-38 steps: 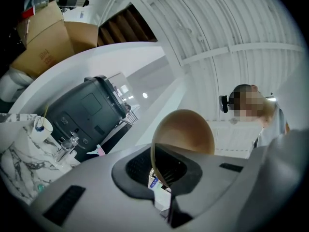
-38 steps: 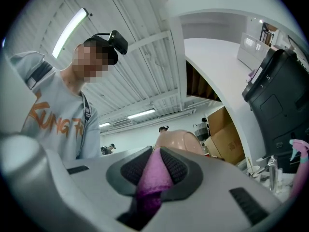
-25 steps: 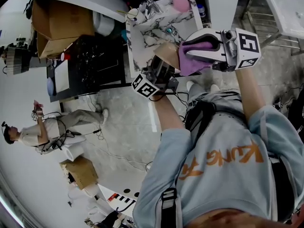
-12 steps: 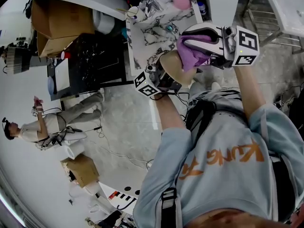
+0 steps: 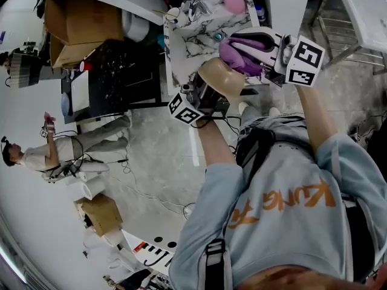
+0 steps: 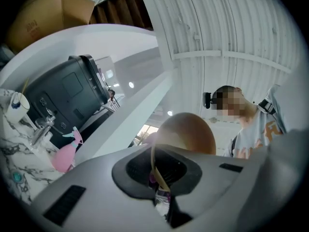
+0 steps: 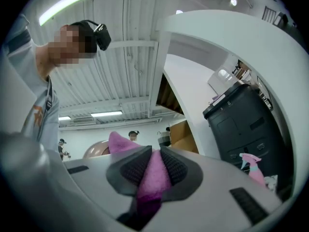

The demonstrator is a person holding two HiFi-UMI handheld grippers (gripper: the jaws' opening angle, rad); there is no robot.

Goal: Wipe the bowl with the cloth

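The left gripper [image 6: 159,173] has its jaws closed tight on the thin rim of the bowl [image 6: 190,132], which passes between them edge-on. From this gripper's view only the brown outer side of the bowl shows, rising just above the jaws. Its inside is turned away, and a small bit of purple shows behind the rim, too small to tell more.

The right gripper [image 7: 152,170] has its jaws closed on the cloth [image 7: 153,178]. The pink fabric fills the gap between the ribbed pads, and one corner stands up above the left pad. In this view the bowl is only a low brown dome to the left, mostly cut off by the gripper body.

In the head view both grippers are raised in front of the person. The cloth covers the right jaws there, and the bowl hides the left ones. The cloth lies against the upper right side of the bowl, but I cannot tell if it reaches inside.

Behind them stands a marble counter [image 5: 193,38] with a pink spray bottle [image 5: 230,2]. Cardboard boxes [image 5: 72,23] are further left, and another person [image 5: 48,162] stands well apart on the floor.
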